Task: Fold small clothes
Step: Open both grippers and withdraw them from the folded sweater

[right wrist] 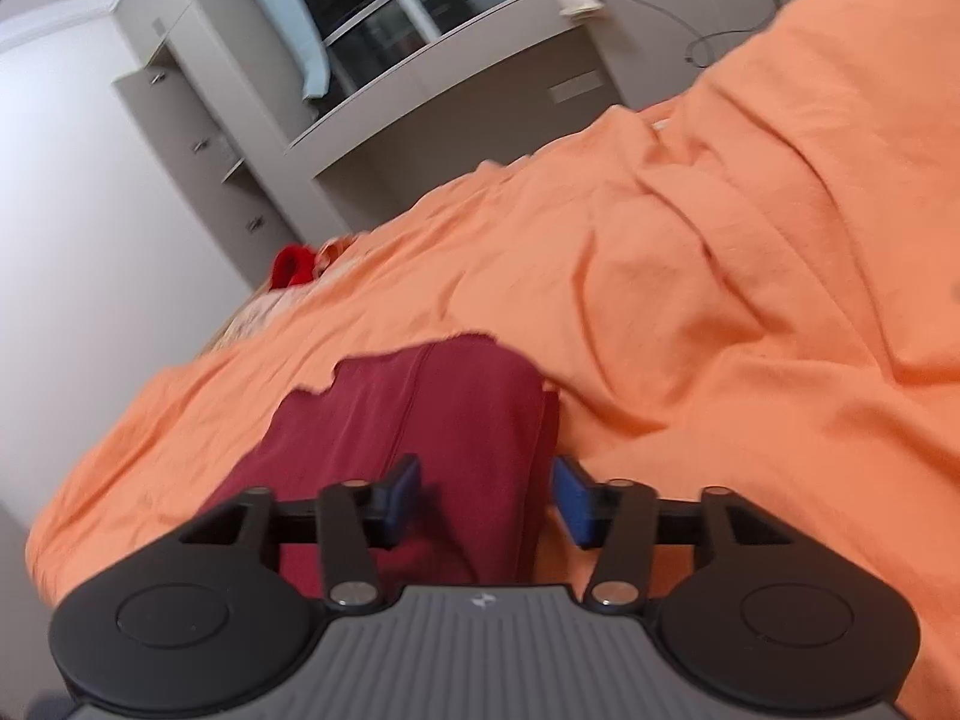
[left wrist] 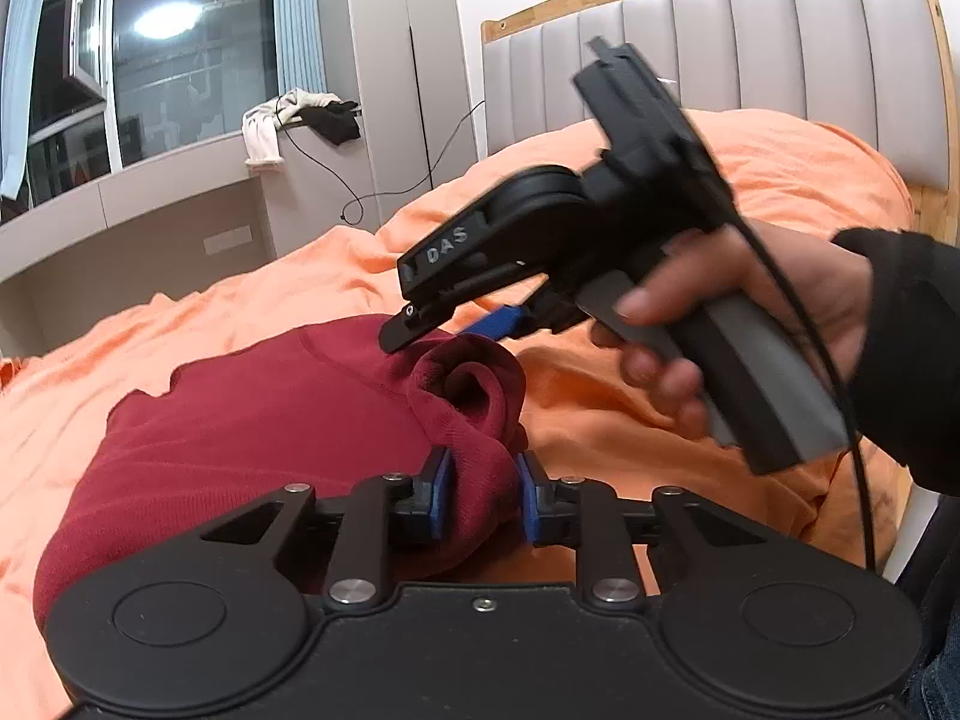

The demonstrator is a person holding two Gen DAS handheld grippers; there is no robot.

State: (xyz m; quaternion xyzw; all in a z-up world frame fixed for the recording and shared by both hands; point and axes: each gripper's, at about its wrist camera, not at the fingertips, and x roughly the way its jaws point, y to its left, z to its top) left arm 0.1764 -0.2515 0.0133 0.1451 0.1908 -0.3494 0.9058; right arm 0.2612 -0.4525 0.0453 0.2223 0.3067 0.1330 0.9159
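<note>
A dark red garment (left wrist: 252, 420) lies on the orange bed cover (left wrist: 660, 420); it also shows in the right wrist view (right wrist: 444, 420). My left gripper (left wrist: 480, 495) is shut on a bunched fold of the garment, cloth pinched between its blue pads (left wrist: 438, 492). My right gripper (right wrist: 486, 495) is open, its blue pads (right wrist: 573, 501) wide apart just above the garment's near edge. In the left wrist view the right gripper (left wrist: 444, 327) hovers over the rolled fold, held by a hand (left wrist: 750, 312).
The bed's grey padded headboard (left wrist: 750, 48) is at the back right. A grey window ledge (left wrist: 180, 174) with white and black clothes (left wrist: 300, 120) runs along the left. A bright red item (right wrist: 294, 264) lies at the bed's far end. A cable (left wrist: 372, 192) hangs by the wall.
</note>
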